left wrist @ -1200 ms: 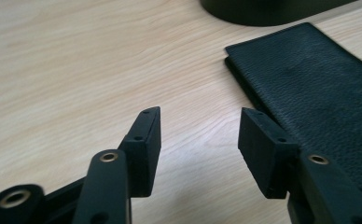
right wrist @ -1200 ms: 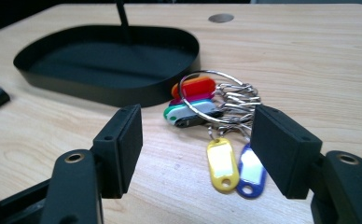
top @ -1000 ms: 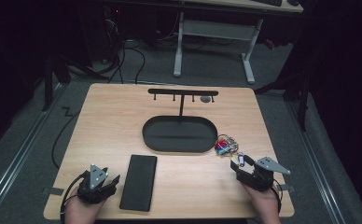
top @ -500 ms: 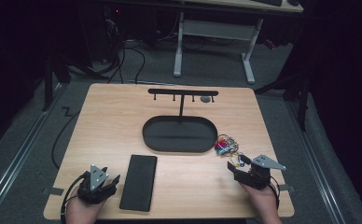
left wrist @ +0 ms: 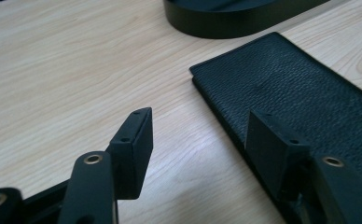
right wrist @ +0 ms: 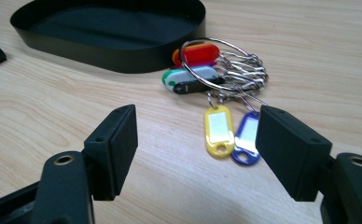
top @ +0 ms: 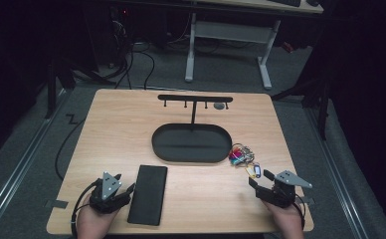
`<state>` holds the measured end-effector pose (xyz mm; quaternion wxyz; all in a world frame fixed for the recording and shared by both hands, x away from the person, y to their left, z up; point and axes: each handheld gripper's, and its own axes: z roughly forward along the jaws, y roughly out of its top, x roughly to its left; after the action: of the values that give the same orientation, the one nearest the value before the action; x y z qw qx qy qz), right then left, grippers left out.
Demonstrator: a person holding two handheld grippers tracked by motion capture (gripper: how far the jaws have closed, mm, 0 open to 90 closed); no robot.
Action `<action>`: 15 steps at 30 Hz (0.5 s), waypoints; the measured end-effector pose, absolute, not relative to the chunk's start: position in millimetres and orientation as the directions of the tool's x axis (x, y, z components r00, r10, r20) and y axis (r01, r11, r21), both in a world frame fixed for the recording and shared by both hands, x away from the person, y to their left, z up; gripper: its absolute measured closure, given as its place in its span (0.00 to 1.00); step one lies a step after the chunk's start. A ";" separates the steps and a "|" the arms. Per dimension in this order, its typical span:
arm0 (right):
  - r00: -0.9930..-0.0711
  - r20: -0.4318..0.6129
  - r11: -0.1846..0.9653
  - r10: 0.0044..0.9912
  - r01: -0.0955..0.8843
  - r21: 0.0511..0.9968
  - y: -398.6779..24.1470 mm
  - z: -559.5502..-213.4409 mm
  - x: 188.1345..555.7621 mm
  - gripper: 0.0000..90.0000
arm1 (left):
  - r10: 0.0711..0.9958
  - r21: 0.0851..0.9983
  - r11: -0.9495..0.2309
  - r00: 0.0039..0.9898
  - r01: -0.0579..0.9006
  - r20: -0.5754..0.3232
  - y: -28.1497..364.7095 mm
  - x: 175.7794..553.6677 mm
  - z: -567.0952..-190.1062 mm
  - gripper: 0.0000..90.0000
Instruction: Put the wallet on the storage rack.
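A black leather wallet (top: pixel 147 194) lies flat near the table's front left, its grained top (left wrist: pixel 300 88) close ahead in the left gripper view. My left gripper (top: pixel 127 191) rests just left of it. Its jaws (left wrist: pixel 200 114) have just been opening, with only bare wood and the wallet's edge between them. A bunch of keys with coloured tags (top: pixel 241 155) lies right of the black oval tray (top: pixel 161 149). My right gripper (top: pixel 258 180) sits just short of the bunch, open. Its jaws (right wrist: pixel 197 109) have just been opening, and the yellow tag (right wrist: pixel 218 128) and blue tag (right wrist: pixel 245 137) lie ahead, untouched.
A T-shaped hook bar (top: pixel 194 99) rises from the back of the tray, whose wall (right wrist: pixel 100 53) stands beyond the keys. The table's front edge runs just behind both hands. Cables (top: pixel 66 149) and desk legs (top: pixel 191 45) are on the floor beyond the table.
Both hands stay almost where they were. The right gripper's jaws look slightly wider apart than a second ago. The wallet, the keys and the tray have not moved.
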<state>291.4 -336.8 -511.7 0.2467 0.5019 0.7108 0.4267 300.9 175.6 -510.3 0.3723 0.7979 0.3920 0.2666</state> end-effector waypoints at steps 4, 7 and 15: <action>-0.363 0.085 0.122 0.928 0.511 0.851 -341.2 -513.3 289.9 0.33 | 0.804 0.797 -0.442 0.575 0.412 0.149 164.2 298.4 -508.2 0.44; -0.366 0.086 0.125 0.927 0.514 0.849 -342.1 -514.8 291.1 0.33 | 0.783 0.789 -0.465 0.602 0.402 0.155 152.8 294.7 -506.1 0.43; -0.384 0.079 0.142 0.920 0.515 0.845 -338.2 -515.2 294.9 0.33 | 0.728 0.766 -0.523 0.662 0.373 0.175 121.9 278.4 -502.6 0.44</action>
<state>294.9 -338.2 -515.2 0.2395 0.5005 0.7168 0.4222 278.4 121.9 -502.6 0.3609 0.8372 0.3288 0.2464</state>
